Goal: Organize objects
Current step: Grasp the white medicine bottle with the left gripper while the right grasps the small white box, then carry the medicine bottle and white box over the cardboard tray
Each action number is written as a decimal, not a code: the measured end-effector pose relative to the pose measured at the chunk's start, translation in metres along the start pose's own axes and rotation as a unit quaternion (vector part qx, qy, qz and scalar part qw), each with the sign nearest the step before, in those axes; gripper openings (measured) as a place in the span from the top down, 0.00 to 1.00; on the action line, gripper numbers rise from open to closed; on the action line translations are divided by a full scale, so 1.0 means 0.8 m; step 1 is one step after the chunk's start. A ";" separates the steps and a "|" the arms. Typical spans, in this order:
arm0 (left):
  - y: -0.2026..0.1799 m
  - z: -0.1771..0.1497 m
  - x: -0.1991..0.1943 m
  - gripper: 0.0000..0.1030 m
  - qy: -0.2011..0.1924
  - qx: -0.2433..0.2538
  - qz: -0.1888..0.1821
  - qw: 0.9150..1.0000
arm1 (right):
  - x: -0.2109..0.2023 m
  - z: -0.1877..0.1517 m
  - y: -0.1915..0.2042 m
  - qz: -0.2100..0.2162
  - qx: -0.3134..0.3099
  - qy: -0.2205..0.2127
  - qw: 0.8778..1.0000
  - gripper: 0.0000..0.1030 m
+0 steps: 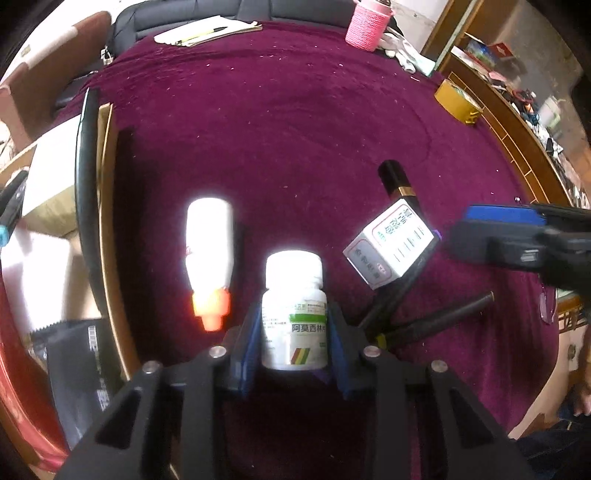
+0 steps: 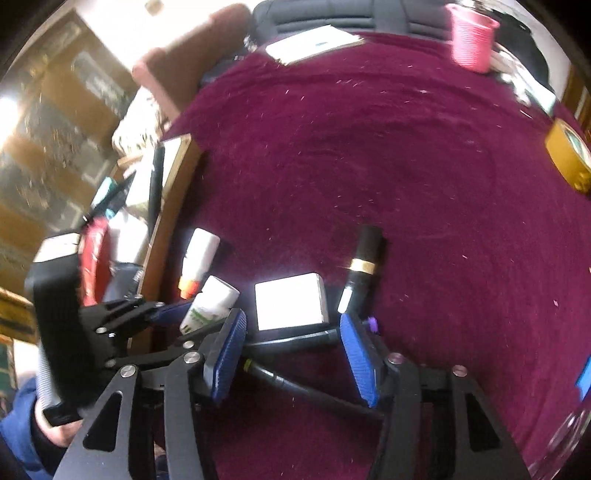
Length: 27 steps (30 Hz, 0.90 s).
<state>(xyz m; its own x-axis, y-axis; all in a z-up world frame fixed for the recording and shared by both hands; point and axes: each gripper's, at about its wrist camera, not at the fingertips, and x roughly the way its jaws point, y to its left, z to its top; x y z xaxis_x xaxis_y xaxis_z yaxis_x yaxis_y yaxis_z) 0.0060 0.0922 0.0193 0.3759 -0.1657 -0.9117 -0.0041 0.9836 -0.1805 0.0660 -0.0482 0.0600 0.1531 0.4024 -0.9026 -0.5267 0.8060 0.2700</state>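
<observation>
My left gripper [image 1: 293, 343] is shut on a white pill bottle [image 1: 294, 314] with a green label, held upright; it also shows in the right wrist view [image 2: 208, 304]. A white tube with an orange cap [image 1: 209, 258] lies to its left. A small white box [image 1: 391, 243] rests on black-handled pliers [image 1: 413, 314], beside a black and gold lipstick [image 1: 397, 181]. My right gripper [image 2: 291, 354] is open and empty, just above the pliers [image 2: 295, 339] and close to the box [image 2: 291, 301]. The lipstick [image 2: 364, 266] lies ahead to its right.
A dark red cloth [image 1: 295, 129] covers the table. An open wooden box [image 1: 107, 206] with items stands at the left edge. A pink cup [image 1: 367, 24], papers [image 1: 207, 31] and a tape roll [image 1: 458, 101] sit far off.
</observation>
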 end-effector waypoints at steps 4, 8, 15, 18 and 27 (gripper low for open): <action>0.003 -0.006 -0.002 0.69 -0.005 -0.010 -0.001 1.000 | 0.025 0.008 0.014 -0.023 -0.027 0.022 0.999 0.43; 0.002 -0.006 -0.001 0.69 -0.006 -0.016 0.000 1.000 | 0.044 0.008 0.019 -0.037 -0.042 0.038 0.998 0.46; 0.002 -0.008 -0.004 0.69 -0.015 -0.018 0.003 1.000 | 0.018 -0.003 0.003 -0.037 -0.029 0.005 0.999 0.49; 0.004 -0.006 -0.012 0.69 -0.024 -0.027 -0.011 0.999 | -0.003 -0.008 0.001 -0.026 -0.020 -0.009 0.999 0.49; -0.007 0.000 -0.049 0.69 -0.046 -0.019 -0.019 0.999 | -0.036 -0.020 0.004 0.003 0.001 -0.031 1.000 0.49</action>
<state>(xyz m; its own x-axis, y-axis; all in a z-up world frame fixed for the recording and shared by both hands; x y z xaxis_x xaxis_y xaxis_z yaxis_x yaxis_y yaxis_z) -0.0083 0.0929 0.0559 0.4608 -0.1939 -0.8660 -0.0233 0.9729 -0.2303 0.0468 -0.0642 0.0815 0.2019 0.4332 -0.8784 -0.5259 0.8046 0.2759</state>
